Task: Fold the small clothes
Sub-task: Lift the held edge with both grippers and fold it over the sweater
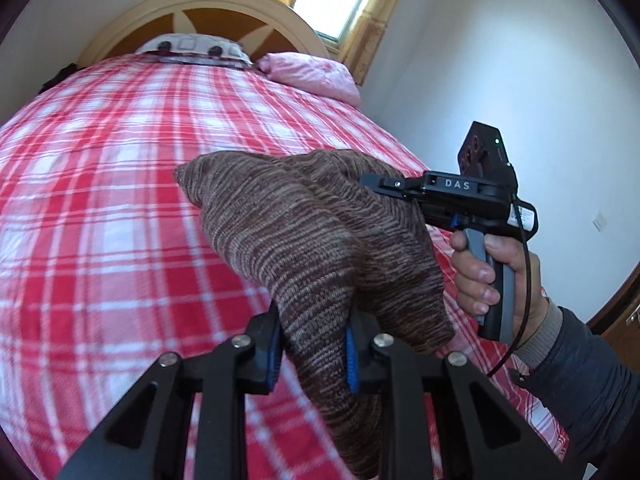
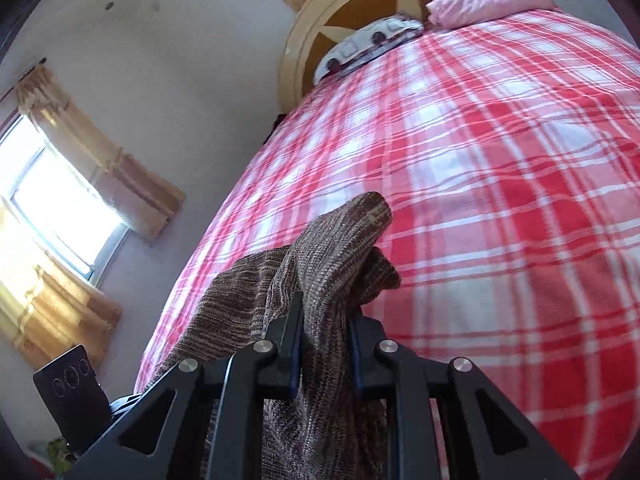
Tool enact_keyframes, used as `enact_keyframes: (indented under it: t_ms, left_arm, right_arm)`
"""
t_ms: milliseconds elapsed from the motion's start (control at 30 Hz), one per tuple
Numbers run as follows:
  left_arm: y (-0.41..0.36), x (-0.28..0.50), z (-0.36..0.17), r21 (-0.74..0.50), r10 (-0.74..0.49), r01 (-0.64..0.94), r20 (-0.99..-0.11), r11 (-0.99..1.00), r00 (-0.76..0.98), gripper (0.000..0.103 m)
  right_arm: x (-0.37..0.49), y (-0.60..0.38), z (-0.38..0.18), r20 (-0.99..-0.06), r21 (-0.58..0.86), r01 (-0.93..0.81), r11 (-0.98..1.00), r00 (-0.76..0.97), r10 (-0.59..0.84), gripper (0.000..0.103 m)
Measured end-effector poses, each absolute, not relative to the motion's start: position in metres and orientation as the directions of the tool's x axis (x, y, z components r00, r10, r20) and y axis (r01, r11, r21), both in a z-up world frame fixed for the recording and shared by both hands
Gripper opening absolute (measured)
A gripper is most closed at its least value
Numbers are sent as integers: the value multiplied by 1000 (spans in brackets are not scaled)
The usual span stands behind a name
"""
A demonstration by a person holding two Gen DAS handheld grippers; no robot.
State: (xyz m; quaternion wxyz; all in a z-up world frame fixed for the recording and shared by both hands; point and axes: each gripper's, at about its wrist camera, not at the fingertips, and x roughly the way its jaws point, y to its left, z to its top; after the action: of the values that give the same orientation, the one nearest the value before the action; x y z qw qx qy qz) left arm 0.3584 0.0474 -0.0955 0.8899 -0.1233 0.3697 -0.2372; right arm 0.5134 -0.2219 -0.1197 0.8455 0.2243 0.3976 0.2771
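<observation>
A brown striped knit garment (image 1: 304, 232) hangs bunched above the red and white checked bed (image 1: 100, 200). My left gripper (image 1: 314, 344) is shut on one part of it, blue pads pressing the knit from both sides. In the left wrist view my right gripper (image 1: 384, 186), held by a hand (image 1: 488, 276), pinches the garment's far right part. In the right wrist view the right gripper (image 2: 326, 344) is shut on the garment (image 2: 340, 248), which folds up over the fingers and trails down to the left. The cloth hides the fingertips.
The checked bed (image 2: 500, 200) fills both views. A pink pillow (image 1: 316, 76) and a patterned pillow (image 1: 192, 46) lie by the round headboard (image 1: 200, 8). A curtained window (image 2: 52, 208) is on the left wall. A black block of the left tool (image 2: 68, 388) shows low left.
</observation>
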Motion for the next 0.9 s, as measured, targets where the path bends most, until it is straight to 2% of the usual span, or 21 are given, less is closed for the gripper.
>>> enact_keyframes:
  t_ms: [467, 900]
  left_arm:
    - [154, 298, -87, -408, -399, 169, -584, 897, 707, 25]
    - [220, 265, -93, -418, -318, 63, -577, 906, 753, 25]
  right_arm:
    - [489, -71, -110, -516, 622, -428, 655, 405, 755, 18]
    - [480, 26, -108, -524, 616, -506, 604, 308, 794, 18]
